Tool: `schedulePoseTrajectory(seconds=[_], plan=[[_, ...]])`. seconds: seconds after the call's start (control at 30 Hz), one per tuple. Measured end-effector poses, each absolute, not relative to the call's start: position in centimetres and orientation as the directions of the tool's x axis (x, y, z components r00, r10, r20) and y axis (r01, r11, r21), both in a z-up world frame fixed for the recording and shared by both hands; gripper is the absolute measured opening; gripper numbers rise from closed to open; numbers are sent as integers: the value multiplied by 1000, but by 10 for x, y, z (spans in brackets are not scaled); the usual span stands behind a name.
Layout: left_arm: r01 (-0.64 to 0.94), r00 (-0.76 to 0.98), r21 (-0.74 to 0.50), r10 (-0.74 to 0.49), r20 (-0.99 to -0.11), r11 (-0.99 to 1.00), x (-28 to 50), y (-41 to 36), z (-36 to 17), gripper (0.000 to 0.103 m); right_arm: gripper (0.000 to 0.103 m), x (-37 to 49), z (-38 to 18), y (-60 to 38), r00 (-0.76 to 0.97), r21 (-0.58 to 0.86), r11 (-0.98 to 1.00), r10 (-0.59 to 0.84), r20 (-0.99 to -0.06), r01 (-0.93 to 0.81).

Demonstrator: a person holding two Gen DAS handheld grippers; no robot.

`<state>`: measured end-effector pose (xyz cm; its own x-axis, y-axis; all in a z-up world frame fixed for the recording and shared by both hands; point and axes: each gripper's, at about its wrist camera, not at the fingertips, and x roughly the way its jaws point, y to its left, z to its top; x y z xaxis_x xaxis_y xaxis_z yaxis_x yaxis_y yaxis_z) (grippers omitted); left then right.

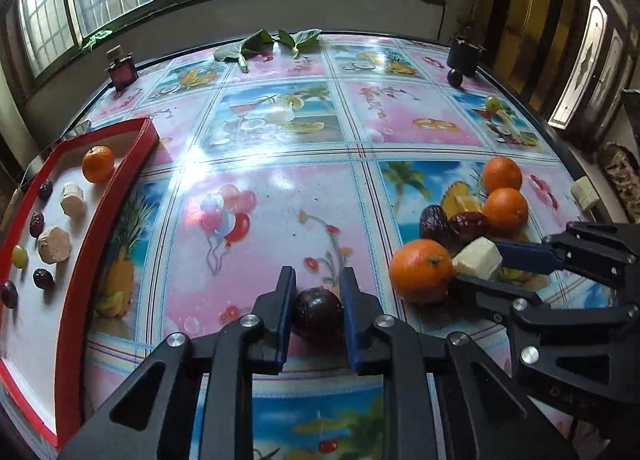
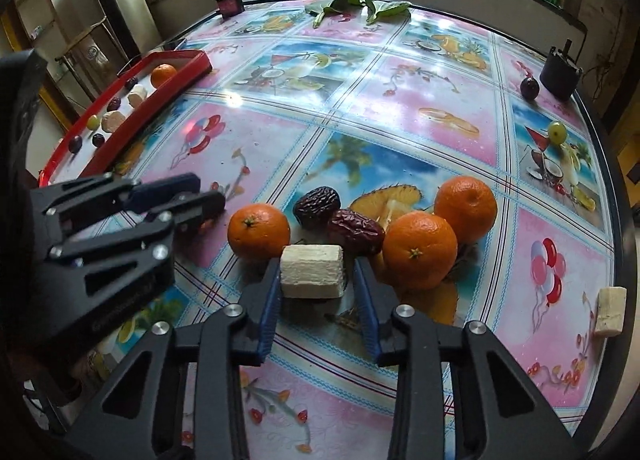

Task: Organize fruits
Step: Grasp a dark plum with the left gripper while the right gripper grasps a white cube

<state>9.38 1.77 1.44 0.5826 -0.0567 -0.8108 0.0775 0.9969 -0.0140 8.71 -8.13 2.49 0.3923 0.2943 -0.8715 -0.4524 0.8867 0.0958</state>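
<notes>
Pick-up stage: at far left the red tray (image 1: 102,216) waits, partly filled. Lower centre, the left hand-held gripper (image 1: 318,314) clamps a dark plum (image 1: 318,316) on the counter (image 1: 280,188); at right, the right hand-held gripper (image 2: 316,284) brackets a pale block (image 2: 312,276), one pad not quite touching. Next: grip firmly, lift, carry leftward.

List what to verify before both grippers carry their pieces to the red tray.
1. Left gripper shut on the dark plum: ok.
2. Both pads of the right gripper pressing on the white chunk: not ok, a gap shows at one pad.
3. Nearest orange clear of the right gripper's fingers: cannot tell, it sits close beside one.
4. Red dates clear of the white chunk: cannot tell, they lie right behind it.
5. Bare floor left in the red tray: ok.
6. Table stretch between the left gripper and the red tray free of loose things: ok.
</notes>
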Motion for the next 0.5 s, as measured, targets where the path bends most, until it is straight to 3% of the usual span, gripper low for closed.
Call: schedulePoseTrajectory(seconds=[0.17,0.5], plan=[[48,592,-142,-142,-794,989,82,39,15,20,34,83,25,-79,426,25,896,235,-874,-443],[49,580,-145,-146,-801,988,59,49,15,21,34,71,33,-108,435,132,916,302,-848,-378]])
